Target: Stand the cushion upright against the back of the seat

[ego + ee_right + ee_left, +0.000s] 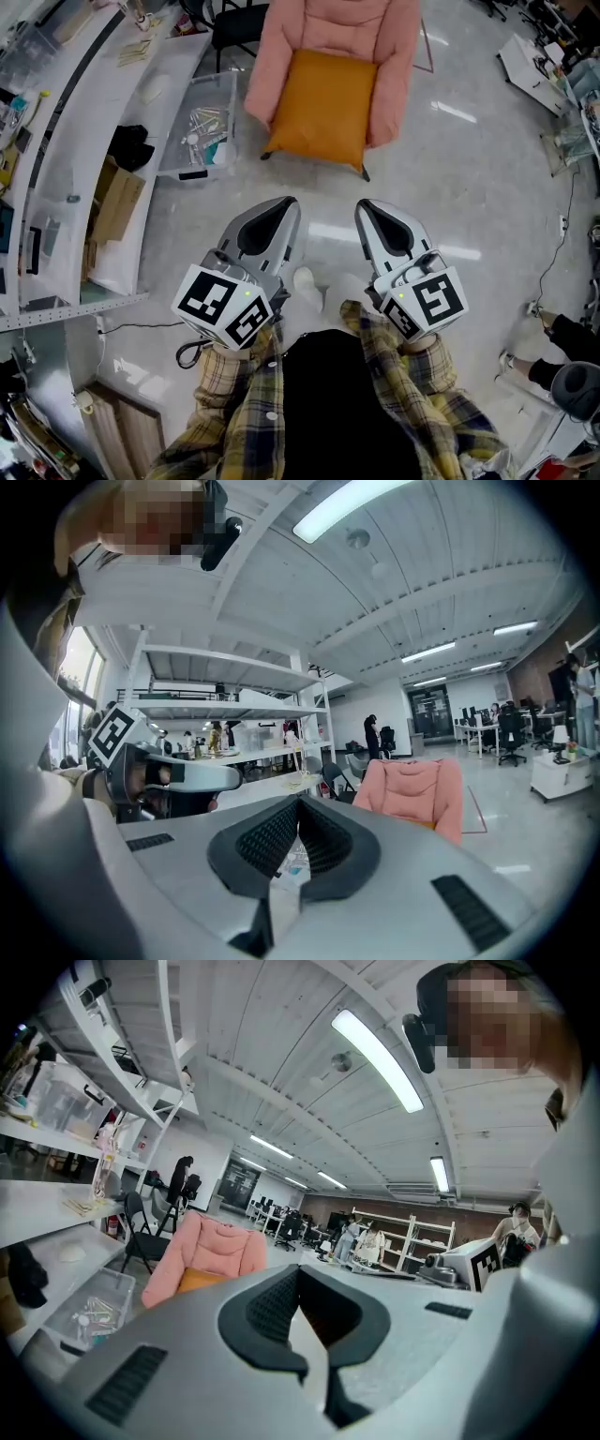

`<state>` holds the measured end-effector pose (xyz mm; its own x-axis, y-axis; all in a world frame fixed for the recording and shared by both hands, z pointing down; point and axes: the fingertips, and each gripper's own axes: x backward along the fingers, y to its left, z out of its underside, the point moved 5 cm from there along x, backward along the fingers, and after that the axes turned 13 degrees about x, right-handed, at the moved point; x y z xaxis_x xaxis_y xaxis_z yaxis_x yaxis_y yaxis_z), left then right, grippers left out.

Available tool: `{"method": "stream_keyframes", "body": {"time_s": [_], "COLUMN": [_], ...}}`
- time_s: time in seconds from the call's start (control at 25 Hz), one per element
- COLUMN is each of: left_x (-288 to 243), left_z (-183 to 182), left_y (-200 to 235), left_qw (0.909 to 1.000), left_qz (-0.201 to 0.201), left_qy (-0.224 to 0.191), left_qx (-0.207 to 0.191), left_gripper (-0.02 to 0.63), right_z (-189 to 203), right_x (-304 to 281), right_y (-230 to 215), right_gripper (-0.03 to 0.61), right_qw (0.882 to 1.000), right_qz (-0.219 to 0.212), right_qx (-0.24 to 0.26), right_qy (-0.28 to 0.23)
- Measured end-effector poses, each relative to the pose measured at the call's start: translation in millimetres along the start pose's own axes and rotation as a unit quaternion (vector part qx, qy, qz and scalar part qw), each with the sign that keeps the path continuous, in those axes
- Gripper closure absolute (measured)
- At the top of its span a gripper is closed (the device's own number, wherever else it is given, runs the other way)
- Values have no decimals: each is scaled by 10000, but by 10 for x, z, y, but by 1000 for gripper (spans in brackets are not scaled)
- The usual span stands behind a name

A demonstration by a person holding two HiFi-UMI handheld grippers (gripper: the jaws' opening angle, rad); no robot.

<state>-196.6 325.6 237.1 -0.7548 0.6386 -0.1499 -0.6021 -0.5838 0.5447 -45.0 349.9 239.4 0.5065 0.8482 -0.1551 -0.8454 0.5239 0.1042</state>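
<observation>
An orange cushion (pixel 322 108) lies flat on the seat of a pink padded armchair (pixel 394 56) at the top middle of the head view. Both grippers hang side by side over the floor, well short of the chair. The jaws of my left gripper (pixel 286 204) are shut with nothing between them, and so are those of my right gripper (pixel 366 208). In the left gripper view the armchair (pixel 217 1249) stands beyond the shut tips (pixel 298 1274), with the cushion (pixel 195 1280) showing as an orange strip. The right gripper view has the armchair (pixel 417 789) to the right of the shut tips (pixel 298 803).
A clear plastic bin (pixel 202 127) with small items stands on the floor left of the chair. A long white workbench (pixel 84 141) runs down the left, with a cardboard box (pixel 117 202) under it. A black chair (pixel 239 23) sits behind. A person (pixel 562 347) crouches at right.
</observation>
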Motion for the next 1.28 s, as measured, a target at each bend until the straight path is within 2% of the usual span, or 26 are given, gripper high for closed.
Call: {"method": "stream_keyframes", "body": {"time_s": [0.32,0.6,1.0,1.28], "left_x": [-155,-425,-1169,-1669], "left_z": [62,-51,-445,-602], "left_y": [177,406,652,560], "left_qw": [9995,9993,9997,9999], "left_qz": [52,-29,-26,53], "left_qy": [257,286,176,93], "left_qx": [195,259,167,-6], "left_gripper": [609,609,609,609], "right_z": [127,159,82,52], "right_x": [-140,-480,-972,-1012], "right_y": [-128,-374,-1066,-1580], "right_gripper": [560,560,559,559], "right_qw": [9994,9992,9996,9998], "right_qz": [159,76,72,148], "right_qx": [-197,-229,-178,-125], "right_qy": [256,322,205,81]}}
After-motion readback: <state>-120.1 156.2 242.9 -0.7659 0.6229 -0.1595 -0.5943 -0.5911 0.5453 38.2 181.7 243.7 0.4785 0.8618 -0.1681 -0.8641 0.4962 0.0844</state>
